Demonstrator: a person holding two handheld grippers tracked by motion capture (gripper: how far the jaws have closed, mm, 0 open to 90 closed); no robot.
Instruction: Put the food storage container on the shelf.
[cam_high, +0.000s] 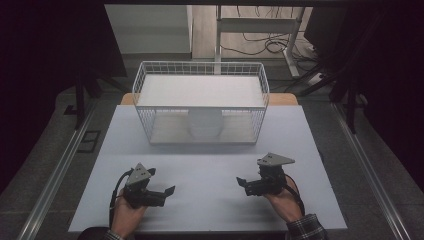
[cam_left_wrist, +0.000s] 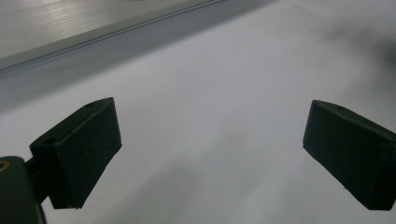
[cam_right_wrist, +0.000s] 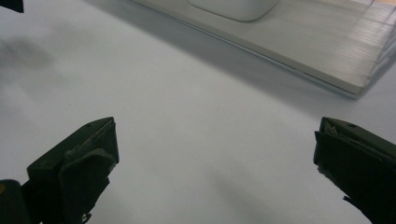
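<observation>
Both black grippers, left (cam_high: 167, 192) and right (cam_high: 243, 183), hover over the pale grey table (cam_high: 210, 165), jaws wide open (holding nothing).

Dim, soft overhead light; dark surroundings, faint blurred shadows on the table (cam_high: 210, 170), close jaws slightly unfocused.

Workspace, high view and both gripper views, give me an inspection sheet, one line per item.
Surface: pale table top, bare between the hands.
Job's things: white wire basket at the far side, turned so it forms a shelf; a white rounded container sits inside it, underneath.
Clutter: nothing seen.
Grippers: left hand-held gripper and right hand-held gripper both open, holding nothing, pointing toward each other, apart.
Cables: one trails from each gripper toward the wrist; loose cables on the floor beyond.
Surroundings: metal rails beside the table, desk legs behind, dark sides.
</observation>
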